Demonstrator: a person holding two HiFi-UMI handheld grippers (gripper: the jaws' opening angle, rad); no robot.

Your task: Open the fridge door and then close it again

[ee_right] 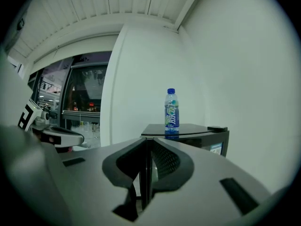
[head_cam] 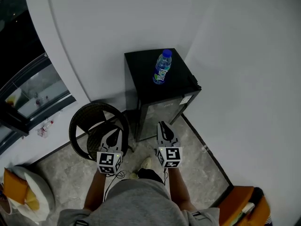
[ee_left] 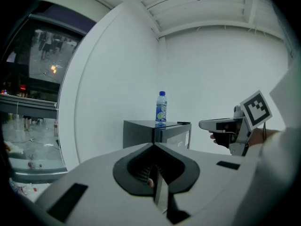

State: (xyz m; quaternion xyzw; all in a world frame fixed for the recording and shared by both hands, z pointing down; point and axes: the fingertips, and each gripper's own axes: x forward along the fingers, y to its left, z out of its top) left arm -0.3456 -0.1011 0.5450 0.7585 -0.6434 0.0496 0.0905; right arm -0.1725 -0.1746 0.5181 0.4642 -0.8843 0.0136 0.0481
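Observation:
A small black fridge [head_cam: 165, 108] stands in the room's corner with its door closed. A blue-capped water bottle [head_cam: 162, 67] stands upright on its top. Both grippers hover in front of the fridge and point at it without touching it. My left gripper [head_cam: 114, 132] is shut and empty, over the chair to the fridge's left. My right gripper [head_cam: 161, 125] is near the lower part of the door, its jaws together with nothing between them. The left gripper view shows the fridge [ee_left: 141, 133], the bottle [ee_left: 161, 107] and the right gripper [ee_left: 221, 125]. The right gripper view shows the fridge [ee_right: 207, 138] and the bottle [ee_right: 171, 111].
A round black chair [head_cam: 96, 124] stands just left of the fridge. White walls close in behind and to the right. A window [head_cam: 28, 88] is at the left. A white-and-orange bag [head_cam: 23, 192] lies at the bottom left and an orange object [head_cam: 244, 206] at the bottom right.

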